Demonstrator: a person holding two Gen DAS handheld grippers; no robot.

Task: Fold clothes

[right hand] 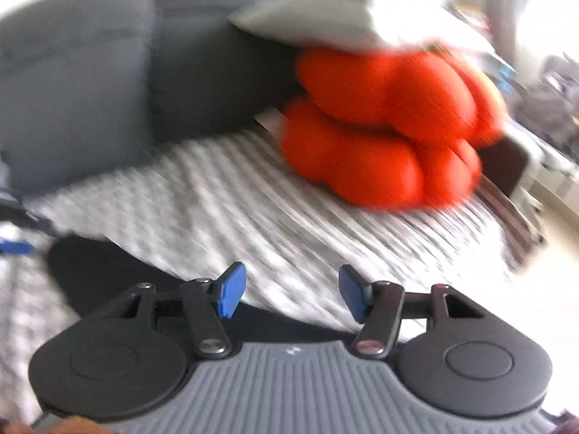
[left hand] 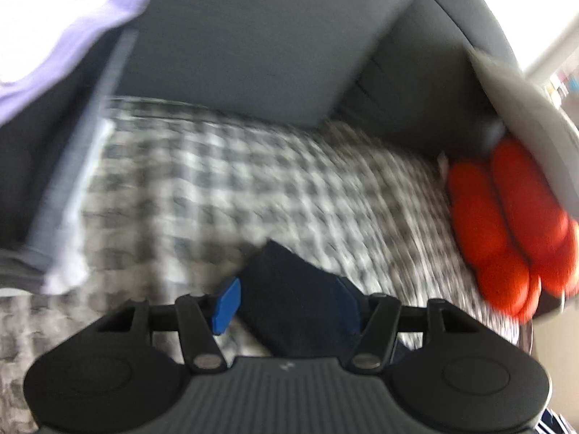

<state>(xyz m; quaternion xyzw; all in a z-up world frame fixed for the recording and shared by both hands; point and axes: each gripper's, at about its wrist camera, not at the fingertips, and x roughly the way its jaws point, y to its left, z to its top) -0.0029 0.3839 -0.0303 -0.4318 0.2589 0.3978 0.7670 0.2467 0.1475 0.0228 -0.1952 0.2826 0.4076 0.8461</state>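
A dark navy garment (left hand: pixel 289 300) lies on the sofa's grey-and-white checked cover (left hand: pixel 217 181). In the left wrist view its folded corner fills the gap between the blue fingertips of my left gripper (left hand: pixel 287 305), whose jaws stand wide apart. In the right wrist view the same garment (right hand: pixel 94 271) stretches from the left edge to under my right gripper (right hand: pixel 291 294), which is open with only the checked cover (right hand: pixel 253 209) behind the gap. Both views are blurred by motion.
An orange-red knotted cushion (left hand: pixel 506 224) (right hand: pixel 380 126) sits on the right of the seat under a pale grey pillow (left hand: pixel 524 108) (right hand: pixel 318 18). The grey sofa back (left hand: pixel 253 36) rises behind. Lilac cloth (left hand: pixel 72 25) and grey fabric (left hand: pixel 72 166) hang at the left.
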